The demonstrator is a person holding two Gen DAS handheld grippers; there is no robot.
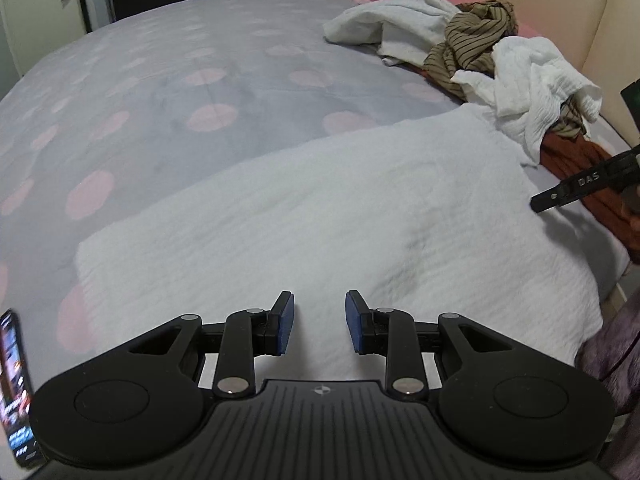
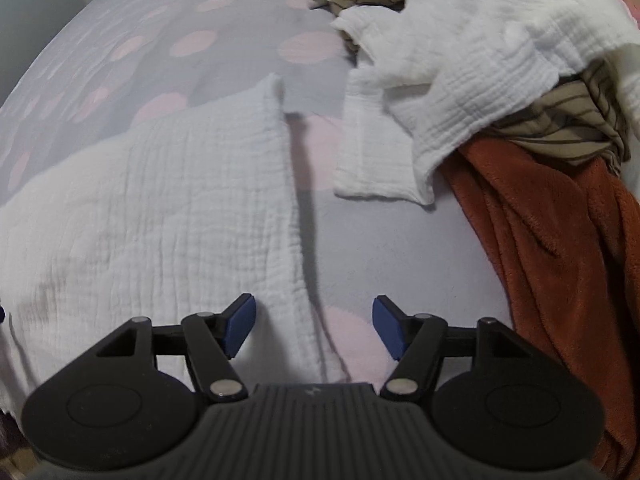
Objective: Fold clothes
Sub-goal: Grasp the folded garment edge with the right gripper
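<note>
A white crinkled cloth lies flat, folded into a rectangle, on the bed. My left gripper hovers over its near edge, open, with nothing between the blue pads. My right gripper stands open over the same cloth's right edge, its left pad above the cloth and its right pad above bare bedspread. One finger of the right gripper shows at the right edge of the left wrist view.
A pile of clothes lies to the right: a white crinkled garment, a brown striped one and a rust-orange fleece. The grey bedspread with pink dots stretches left. A cream headboard and a phone border the scene.
</note>
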